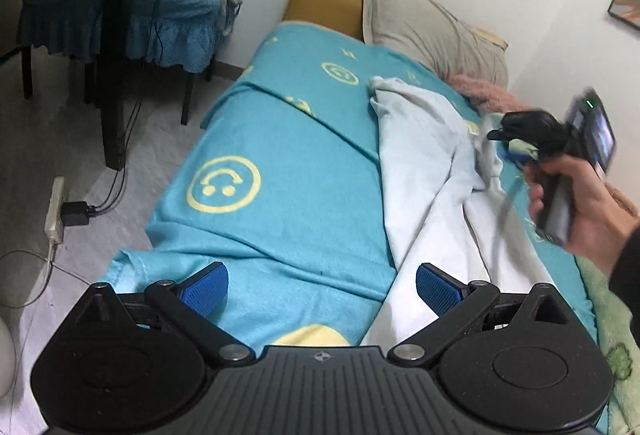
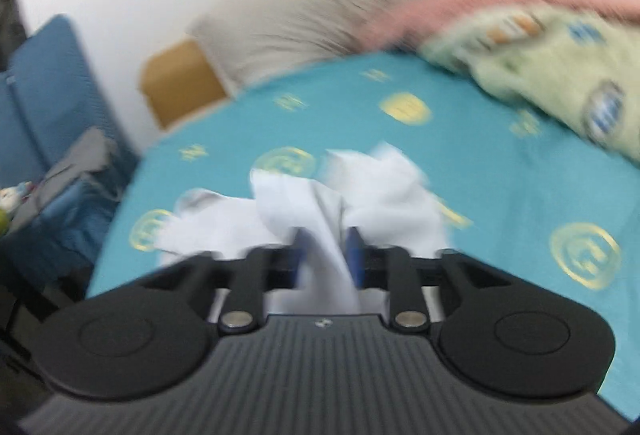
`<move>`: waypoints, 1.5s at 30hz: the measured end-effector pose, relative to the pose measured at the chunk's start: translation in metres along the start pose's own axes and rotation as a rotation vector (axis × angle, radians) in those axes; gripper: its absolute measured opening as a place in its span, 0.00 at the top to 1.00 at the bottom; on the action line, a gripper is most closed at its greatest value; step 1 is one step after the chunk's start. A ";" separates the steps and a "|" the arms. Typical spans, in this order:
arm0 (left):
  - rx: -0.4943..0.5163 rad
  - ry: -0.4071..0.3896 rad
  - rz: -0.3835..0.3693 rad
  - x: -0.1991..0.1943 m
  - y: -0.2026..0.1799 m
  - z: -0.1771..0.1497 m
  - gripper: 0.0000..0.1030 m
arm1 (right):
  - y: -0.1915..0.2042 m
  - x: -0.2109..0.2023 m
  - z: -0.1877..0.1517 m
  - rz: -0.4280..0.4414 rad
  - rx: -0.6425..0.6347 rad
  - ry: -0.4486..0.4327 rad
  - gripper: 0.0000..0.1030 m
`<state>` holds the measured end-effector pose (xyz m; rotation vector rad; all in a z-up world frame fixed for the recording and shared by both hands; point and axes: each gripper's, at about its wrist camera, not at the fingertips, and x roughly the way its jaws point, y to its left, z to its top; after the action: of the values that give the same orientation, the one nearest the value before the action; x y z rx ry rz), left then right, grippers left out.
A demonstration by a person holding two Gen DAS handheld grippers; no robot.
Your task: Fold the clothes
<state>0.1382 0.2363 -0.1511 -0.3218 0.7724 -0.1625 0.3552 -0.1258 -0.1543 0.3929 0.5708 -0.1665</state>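
A pale, almost white garment (image 1: 432, 171) lies crumpled along the right side of a bed covered by a turquoise blanket (image 1: 288, 139) with yellow smiley faces. My left gripper (image 1: 322, 285) hovers open over the bed's near end, its blue pads (image 1: 206, 289) wide apart with nothing between them. The right gripper (image 1: 504, 137), held by a hand (image 1: 584, 211), is at the garment's far right edge. In the blurred right wrist view the right gripper (image 2: 328, 251) is shut on a bunched fold of the garment (image 2: 320, 203), the cloth running between the blue pads (image 2: 354, 255).
A beige pillow (image 1: 432, 27) and tan headboard (image 1: 324, 1) sit at the bed's far end. A pink and green fleece blanket (image 2: 552, 63) lies along the wall side. A blue-covered chair (image 1: 120, 15) with plush toys, a black pole (image 1: 120, 47) and a power strip (image 1: 56, 211) stand on the floor at left.
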 end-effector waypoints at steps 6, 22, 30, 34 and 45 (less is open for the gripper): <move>-0.022 0.013 0.016 0.007 -0.002 0.000 0.02 | -0.011 -0.024 -0.022 0.089 -0.018 -0.024 0.16; -0.055 0.012 0.018 0.011 0.007 0.000 0.02 | 0.044 0.000 -0.047 -0.049 -0.135 0.013 0.95; -0.084 -0.024 0.041 0.001 0.013 0.002 0.02 | -0.014 -0.038 -0.044 -0.086 -0.029 0.008 0.95; -0.036 -0.031 0.041 0.002 0.008 -0.001 0.02 | -0.037 -0.034 -0.056 -0.082 0.009 0.092 0.94; 0.009 -0.006 0.037 -0.004 -0.009 -0.008 0.02 | -0.041 -0.130 -0.039 0.104 -0.060 0.156 0.18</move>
<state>0.1291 0.2267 -0.1508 -0.2992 0.7707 -0.1299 0.2175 -0.1411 -0.1254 0.3780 0.7053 -0.0183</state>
